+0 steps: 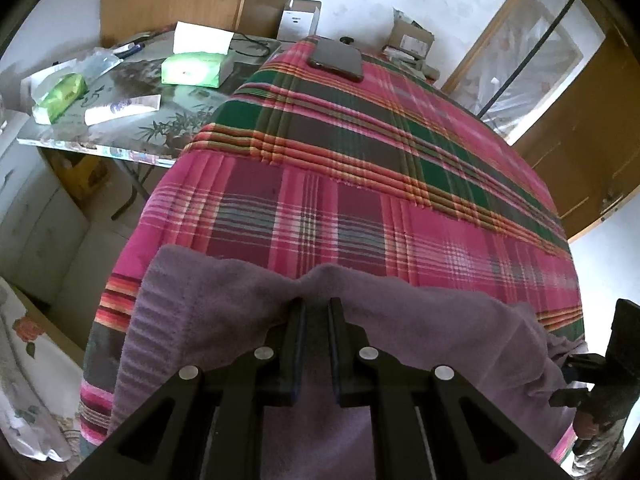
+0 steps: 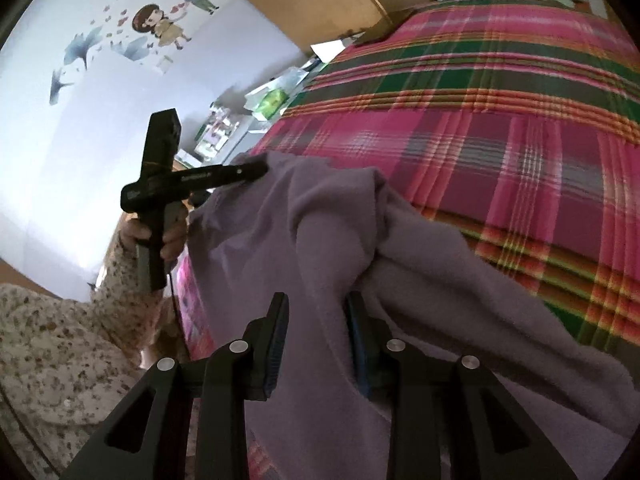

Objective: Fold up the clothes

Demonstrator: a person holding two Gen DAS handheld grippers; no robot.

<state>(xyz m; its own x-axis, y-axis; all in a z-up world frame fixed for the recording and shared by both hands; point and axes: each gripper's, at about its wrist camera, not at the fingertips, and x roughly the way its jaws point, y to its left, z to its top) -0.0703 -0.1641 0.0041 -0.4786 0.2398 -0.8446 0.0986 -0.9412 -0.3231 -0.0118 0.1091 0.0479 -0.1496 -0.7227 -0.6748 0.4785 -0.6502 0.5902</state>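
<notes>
A purple fleece garment point(image 1: 440, 320) lies bunched at the near edge of a pink and green plaid blanket point(image 1: 360, 140). My left gripper point(image 1: 317, 308) is shut on a fold of its far hem, the cloth pinched in the narrow gap. In the right wrist view the garment point(image 2: 328, 220) is heaped in folds, and my right gripper point(image 2: 317, 308) stands open with a thick fold lying loose between its fingers. There the left gripper point(image 2: 256, 170) shows at the cloth's left corner, held by a hand point(image 2: 160, 240). The right gripper point(image 1: 580, 388) shows at the right edge of the left wrist view.
A dark phone point(image 1: 338, 62) lies on the blanket's far end. A glass-topped side table point(image 1: 120, 132) to the left holds green tissue packs point(image 1: 192, 68) and a tube. Wooden doors point(image 1: 580, 152) stand to the right. A person's speckled sleeve point(image 2: 48, 320) is at lower left.
</notes>
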